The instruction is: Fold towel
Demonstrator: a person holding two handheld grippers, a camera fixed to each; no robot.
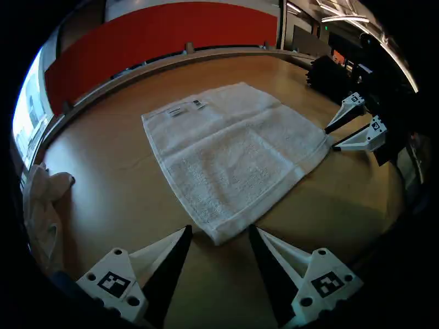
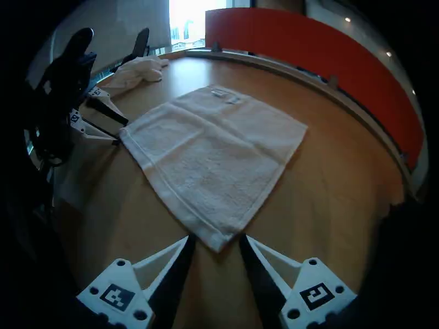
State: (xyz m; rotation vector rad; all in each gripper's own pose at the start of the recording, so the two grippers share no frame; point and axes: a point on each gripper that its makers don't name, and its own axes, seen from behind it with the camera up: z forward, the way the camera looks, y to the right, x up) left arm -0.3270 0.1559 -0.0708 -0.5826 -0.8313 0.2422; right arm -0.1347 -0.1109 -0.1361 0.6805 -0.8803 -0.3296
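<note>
Left claw (image 1: 220, 227) and right claw (image 2: 217, 236) both gape, empty; each straddles a towel (image 1: 236, 148) corner on the desk (image 1: 110, 181), lined up, I'd say, to pinch and fold.

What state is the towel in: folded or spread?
Towel spread flat on the table, corners out, no flap turned over; whether it's doubled, cannot tell.

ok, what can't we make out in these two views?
- Tags on the towel: too small to read, left gripper view.
- White cloth: cut off at the view's edge, left gripper view.
- Whatever holds the left gripper: lost in dark shadow, right gripper view.
</note>
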